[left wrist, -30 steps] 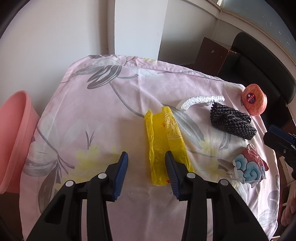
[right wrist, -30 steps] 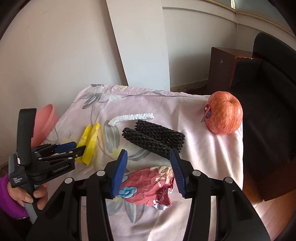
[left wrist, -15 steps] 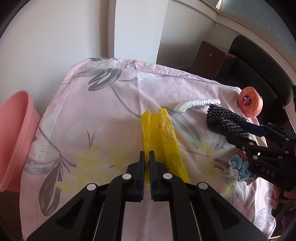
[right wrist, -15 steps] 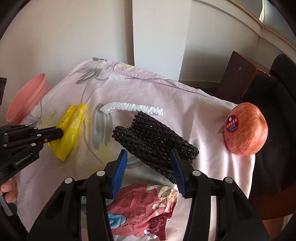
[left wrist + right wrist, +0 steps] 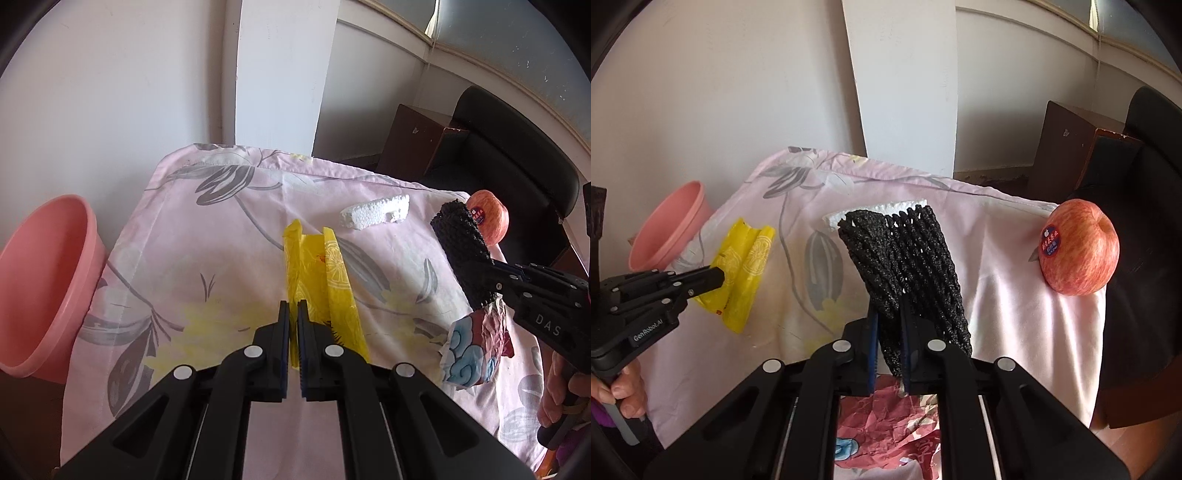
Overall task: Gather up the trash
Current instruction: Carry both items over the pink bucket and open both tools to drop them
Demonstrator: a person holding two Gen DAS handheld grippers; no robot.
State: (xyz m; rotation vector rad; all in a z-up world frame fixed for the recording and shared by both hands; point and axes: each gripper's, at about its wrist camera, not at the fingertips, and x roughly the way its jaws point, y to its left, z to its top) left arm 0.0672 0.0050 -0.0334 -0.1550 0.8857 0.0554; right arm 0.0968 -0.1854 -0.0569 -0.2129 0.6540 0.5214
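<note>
Grippers now both loaded: left gripper (image 5: 293,321), open a second ago, pinches the yellow plastic bag (image 5: 321,273); right gripper (image 5: 888,332) has clamped the black foam net (image 5: 905,266). Both hang right of the pink basin (image 5: 44,280), ready for carrying.

tablecloth (image 5: 229,258): soft matt cloth, pink with grey leaf print
yellow bag (image 5: 334,273): thin glossy plastic film, creased
black net sleeve (image 5: 908,266): rough matt foam mesh
white strip (image 5: 376,214): grainy foam
wrapper (image 5: 476,343): crumpled printed paper
apple (image 5: 1078,247): smooth skin, glossy sticker
basin (image 5: 40,280): smooth pink plastic
</note>
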